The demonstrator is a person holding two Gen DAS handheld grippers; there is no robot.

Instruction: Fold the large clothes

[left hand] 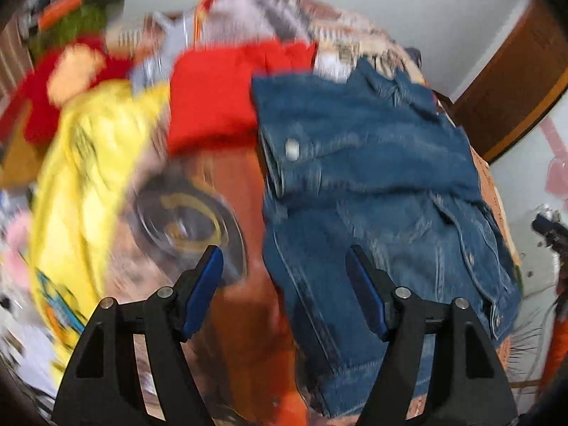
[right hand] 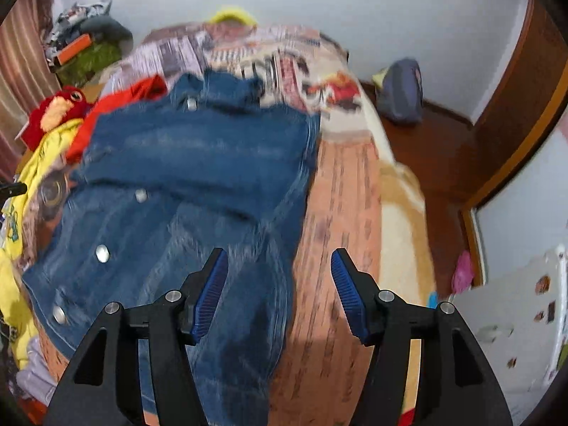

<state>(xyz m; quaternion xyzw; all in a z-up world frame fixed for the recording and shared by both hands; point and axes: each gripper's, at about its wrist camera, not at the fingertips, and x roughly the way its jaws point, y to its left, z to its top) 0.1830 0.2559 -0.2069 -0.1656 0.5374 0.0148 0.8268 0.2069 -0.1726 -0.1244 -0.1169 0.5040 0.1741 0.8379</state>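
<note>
Blue denim: a jacket [left hand: 372, 184] spread on a bed, over a printed bedspread [left hand: 227, 213] in orange and brown. Folded partly over itself, silver snap buttons along one edge. Lying well up the bed in both views, blurred in both.

From the left wrist: left gripper [left hand: 284, 280] above the jacket's left edge and the bare bedspread beside it, jaws standing wide, blue pads apart, nothing between them, nothing touched. A red garment [left hand: 227, 96] just beyond the jacket's upper left corner, touching it. A yellow garment [left hand: 88, 184] further left, draped down that side of the bed. A red and orange plush toy [left hand: 67, 74] above the yellow one. Far right, at the edge, part of a dark device [left hand: 548, 227], too small to tell what.

From the right wrist: right gripper [right hand: 278, 280] over the jacket's [right hand: 198, 177] right edge, one pad above denim, the other above the striped orange bedspread [right hand: 340, 220]. Jaws parted, somewhat less wide than the left, holding nothing. Seen here only: the brown floor [right hand: 436, 163] to the right of the bed, a grey-blue bag [right hand: 401, 92] against the white wall, a pink thing [right hand: 463, 271] near the door frame. Red garment [right hand: 117, 106] here mostly hidden behind the jacket, only a corner showing. Yellow garment [right hand: 39, 156] reduced to a strip at the left edge, plush toy [right hand: 60, 106] above it.
</note>
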